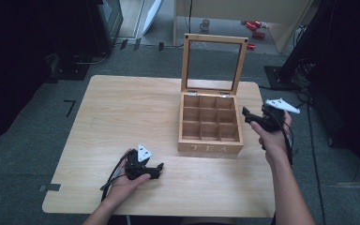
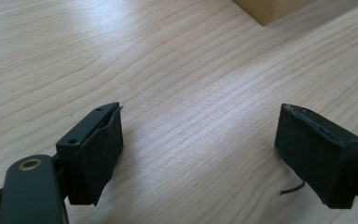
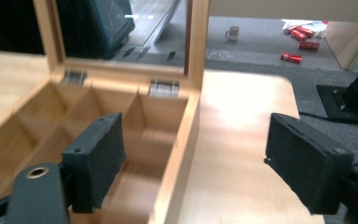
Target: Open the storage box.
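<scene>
A wooden tea box (image 1: 210,148) stands on the table (image 1: 122,112), right of centre. Its glass-paned lid (image 1: 214,39) is raised upright and its compartments look empty. My left gripper (image 1: 157,169) rests low on the table at the front left, pointing right toward the box. It is open in the left gripper view (image 2: 200,140), with bare wood between the pads and a corner of the box (image 2: 265,9) ahead. My right gripper (image 1: 246,115) is held just right of the box. It is open (image 3: 193,149), its jaws standing either side of the box's right wall (image 3: 182,140).
The table's right edge lies close beside my right hand. On the floor beyond the table are a mug (image 1: 205,24) and some red objects (image 1: 254,26). A black stand base (image 1: 281,72) sits at the back right, and dark equipment (image 1: 108,18) at the back left.
</scene>
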Demonstrator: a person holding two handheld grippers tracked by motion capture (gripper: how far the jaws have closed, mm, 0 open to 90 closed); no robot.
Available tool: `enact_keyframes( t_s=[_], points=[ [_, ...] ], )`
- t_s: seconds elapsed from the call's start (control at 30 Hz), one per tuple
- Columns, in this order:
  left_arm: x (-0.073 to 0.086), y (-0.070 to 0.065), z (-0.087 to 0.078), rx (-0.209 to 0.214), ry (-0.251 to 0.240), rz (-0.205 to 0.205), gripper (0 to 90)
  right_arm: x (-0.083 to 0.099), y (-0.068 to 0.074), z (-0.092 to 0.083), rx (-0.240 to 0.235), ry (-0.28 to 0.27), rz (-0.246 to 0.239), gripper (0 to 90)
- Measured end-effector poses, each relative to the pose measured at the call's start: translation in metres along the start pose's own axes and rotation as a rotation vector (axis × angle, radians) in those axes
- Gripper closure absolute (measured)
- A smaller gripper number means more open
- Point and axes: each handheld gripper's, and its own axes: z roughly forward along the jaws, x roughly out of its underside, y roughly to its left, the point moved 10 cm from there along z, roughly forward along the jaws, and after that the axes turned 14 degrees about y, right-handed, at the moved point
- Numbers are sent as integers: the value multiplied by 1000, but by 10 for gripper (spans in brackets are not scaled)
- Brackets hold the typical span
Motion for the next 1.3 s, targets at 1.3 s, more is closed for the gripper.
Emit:
enact_keyframes(
  t_s=[1.3],
  points=[
    [0, 0, 1, -17, 5, 11, 158, 207, -3, -13, 65, 264, -23, 96]
  ],
)
